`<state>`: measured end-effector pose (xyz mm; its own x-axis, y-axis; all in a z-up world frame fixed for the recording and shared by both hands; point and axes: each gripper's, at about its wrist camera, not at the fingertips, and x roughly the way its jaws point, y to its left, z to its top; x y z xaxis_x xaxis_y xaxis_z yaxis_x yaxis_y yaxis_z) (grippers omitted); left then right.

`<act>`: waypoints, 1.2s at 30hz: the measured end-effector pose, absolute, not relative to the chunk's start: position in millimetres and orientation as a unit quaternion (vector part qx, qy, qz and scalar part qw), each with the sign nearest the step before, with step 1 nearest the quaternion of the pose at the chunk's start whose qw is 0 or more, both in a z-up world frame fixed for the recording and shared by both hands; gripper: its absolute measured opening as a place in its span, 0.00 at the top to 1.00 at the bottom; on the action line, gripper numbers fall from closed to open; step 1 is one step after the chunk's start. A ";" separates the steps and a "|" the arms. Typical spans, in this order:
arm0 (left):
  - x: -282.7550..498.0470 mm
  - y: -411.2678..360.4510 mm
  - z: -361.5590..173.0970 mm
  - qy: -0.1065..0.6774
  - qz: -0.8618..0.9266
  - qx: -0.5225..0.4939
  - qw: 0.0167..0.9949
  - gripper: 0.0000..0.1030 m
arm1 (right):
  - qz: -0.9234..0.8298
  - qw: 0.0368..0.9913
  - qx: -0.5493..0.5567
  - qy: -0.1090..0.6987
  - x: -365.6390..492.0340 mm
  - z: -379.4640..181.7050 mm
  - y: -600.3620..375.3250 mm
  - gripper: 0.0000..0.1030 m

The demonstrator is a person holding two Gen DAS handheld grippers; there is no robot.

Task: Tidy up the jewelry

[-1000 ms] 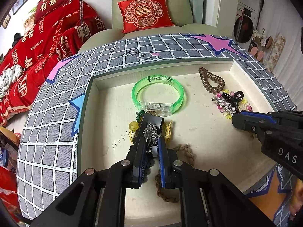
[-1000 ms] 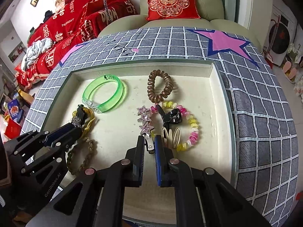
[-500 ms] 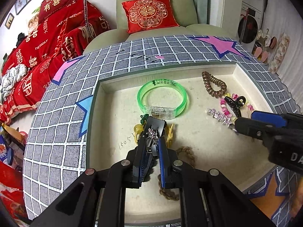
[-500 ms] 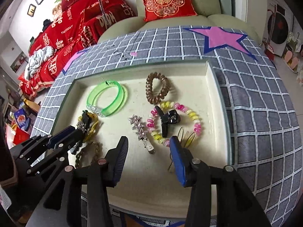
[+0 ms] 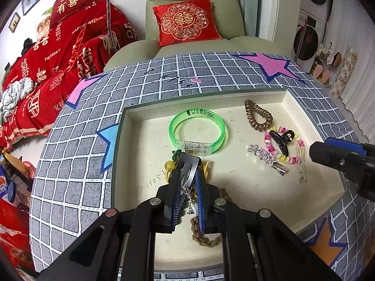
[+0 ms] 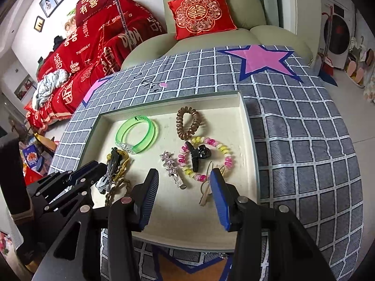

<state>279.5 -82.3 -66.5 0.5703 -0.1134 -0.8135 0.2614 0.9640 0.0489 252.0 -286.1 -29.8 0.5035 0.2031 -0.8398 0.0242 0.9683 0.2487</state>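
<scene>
A cream tray (image 5: 234,98) (image 6: 248,140) holds the jewelry. My left gripper (image 5: 187,178) is shut on a black hair clip with a sparkly charm (image 5: 187,168), held over a yellow bead cord (image 5: 169,165) and a braided brown band (image 5: 206,236); it also shows in the right wrist view (image 6: 112,164). My right gripper (image 6: 184,182) is open and empty above the tray's near edge, behind a silver star clip (image 6: 171,166) (image 5: 267,155). A green bangle (image 5: 198,130), brown coil tie (image 5: 257,117), pink-yellow bead bracelet (image 6: 225,149) and black claw clip (image 6: 196,154) lie in the tray.
The tray sits on a grey grid cloth with stars (image 6: 304,128). A green armchair with a red cushion (image 5: 187,21) stands behind. Red bedding (image 5: 46,70) lies at the left. Thin gold hoops (image 6: 208,185) lie by my right finger.
My right gripper let go of the star clip, opened wide and pulled back toward the tray's near edge. My left gripper rose a little with the black clip still held.
</scene>
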 end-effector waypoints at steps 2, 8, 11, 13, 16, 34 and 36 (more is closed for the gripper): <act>280.5 -82.0 -67.1 0.453 -0.106 0.080 0.881 0.80 | 0.051 0.860 0.117 0.494 251.7 -28.9 -288.0 0.52; 280.7 -78.5 -65.4 0.455 -0.102 0.071 0.882 0.47 | 0.046 0.860 0.126 0.492 248.6 -28.4 -295.6 0.52; 273.5 -74.3 -54.7 0.422 -0.089 0.064 0.900 0.00 | 0.043 0.859 0.136 0.491 247.9 -27.4 -300.3 0.52; 273.8 -76.1 -51.9 0.424 -0.092 0.068 0.899 0.00 | 0.042 0.860 0.139 0.488 247.4 -26.3 -302.6 0.52; 273.2 -76.6 -49.9 0.419 -0.084 0.077 0.901 0.00 | 0.039 0.860 0.144 0.489 247.5 -26.4 -304.9 0.51; 246.6 -73.5 -53.6 0.435 -0.079 0.093 0.892 0.00 | 0.055 0.849 0.124 0.511 234.8 -33.5 -289.8 0.20; 243.5 -72.2 -53.5 0.436 -0.083 0.090 0.892 0.00 | 0.054 0.847 0.122 0.514 233.0 -34.9 -289.1 0.20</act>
<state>243.5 -72.2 -53.5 0.6060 -0.0693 -0.7925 0.2258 0.9702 0.0877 233.0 -289.1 -34.9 0.4656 0.2162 -0.8582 0.0341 0.9646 0.2615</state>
